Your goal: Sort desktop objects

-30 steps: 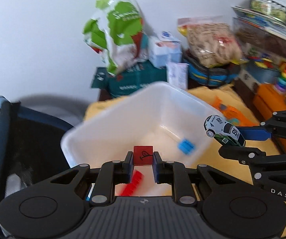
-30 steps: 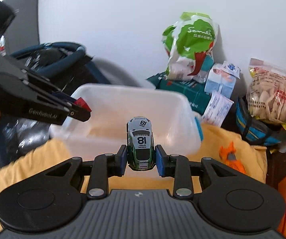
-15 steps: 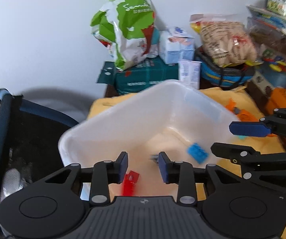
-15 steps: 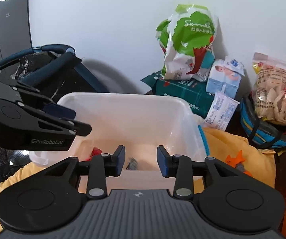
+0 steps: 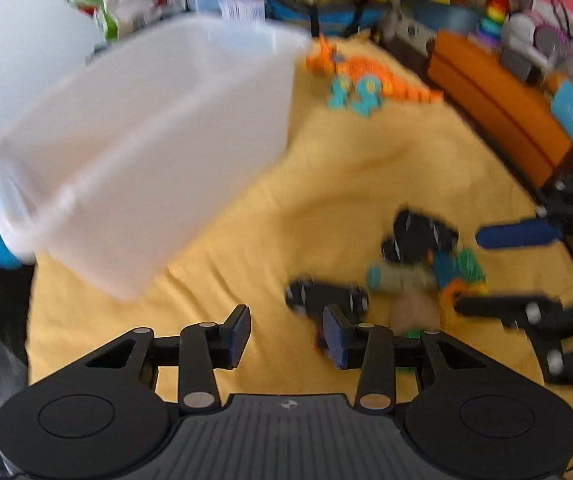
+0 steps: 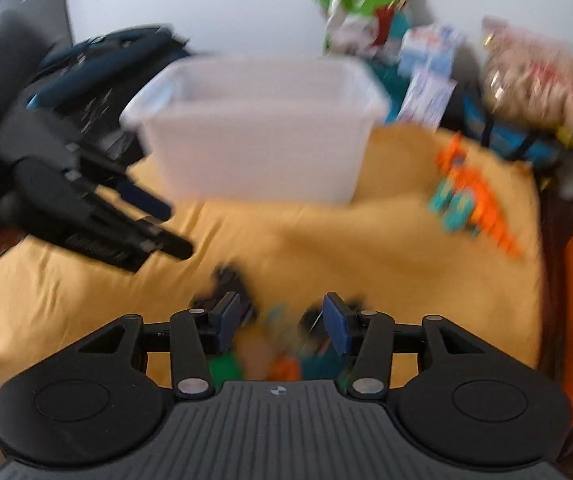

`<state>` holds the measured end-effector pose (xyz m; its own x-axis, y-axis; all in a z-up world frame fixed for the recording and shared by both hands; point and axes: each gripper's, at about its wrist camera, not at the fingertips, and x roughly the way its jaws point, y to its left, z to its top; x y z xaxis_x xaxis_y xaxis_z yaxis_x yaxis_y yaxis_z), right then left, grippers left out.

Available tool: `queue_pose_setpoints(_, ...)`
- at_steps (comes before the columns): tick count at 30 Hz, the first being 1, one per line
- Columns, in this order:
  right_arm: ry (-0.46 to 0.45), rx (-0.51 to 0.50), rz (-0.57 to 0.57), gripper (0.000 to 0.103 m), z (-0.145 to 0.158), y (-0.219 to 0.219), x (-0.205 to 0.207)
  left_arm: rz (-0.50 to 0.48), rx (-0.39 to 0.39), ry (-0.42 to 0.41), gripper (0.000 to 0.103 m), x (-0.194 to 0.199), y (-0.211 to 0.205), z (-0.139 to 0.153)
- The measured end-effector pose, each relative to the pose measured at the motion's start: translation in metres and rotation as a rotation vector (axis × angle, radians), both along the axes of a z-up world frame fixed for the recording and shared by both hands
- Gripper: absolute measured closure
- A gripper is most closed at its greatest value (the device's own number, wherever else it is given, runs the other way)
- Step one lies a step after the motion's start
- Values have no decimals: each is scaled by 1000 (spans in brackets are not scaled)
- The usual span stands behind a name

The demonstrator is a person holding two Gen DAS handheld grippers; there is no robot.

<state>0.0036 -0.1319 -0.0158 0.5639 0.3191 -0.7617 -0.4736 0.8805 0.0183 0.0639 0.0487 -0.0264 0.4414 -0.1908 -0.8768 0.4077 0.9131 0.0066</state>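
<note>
Both views are motion-blurred. My left gripper [image 5: 286,334] is open and empty, low over the yellow cloth [image 5: 270,216], just left of a blurred pile of small toys [image 5: 418,264] with black wheeled pieces. My right gripper [image 6: 282,322] is open and empty, right above the same toy pile [image 6: 270,356]. The white plastic bin [image 5: 142,128] stands on the cloth at the back left; it also shows in the right wrist view [image 6: 258,128]. An orange and teal toy [image 5: 366,76] lies beside the bin, also seen in the right wrist view [image 6: 470,200].
Snack bags and boxes [image 6: 366,12] line the back wall. An orange box [image 5: 494,96] and stacked clutter stand at the right edge of the cloth. A dark blue bag [image 6: 98,64] sits left of the bin. The other gripper crosses each view [image 5: 534,236], [image 6: 86,208].
Both grippers opened over the bin, dropping the red block and the toy car into it, then pulled back and down to the toy pile on the cloth.
</note>
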Motion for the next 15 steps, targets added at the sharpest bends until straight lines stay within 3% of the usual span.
queue_pose_setpoints(4,-10,-43,135,58,-16,32,-15,9,12,47,59,0,4,-19)
queue_pose_setpoints(7,-23,-67,198,62,-25,58,-12,42,29,33,59,0,13,-21)
queue_pose_setpoints(12,-33,-213,153,62,-54,86,12,64,23,17,59,6,22,-13)
queue_pose_setpoints(13,-22,-223,141,71,-59,86,17,56,24,13,59,7,22,-12)
queue_pose_setpoints(15,-10,-212,122,71,-65,81,21,20,25,0,59,8,19,-10)
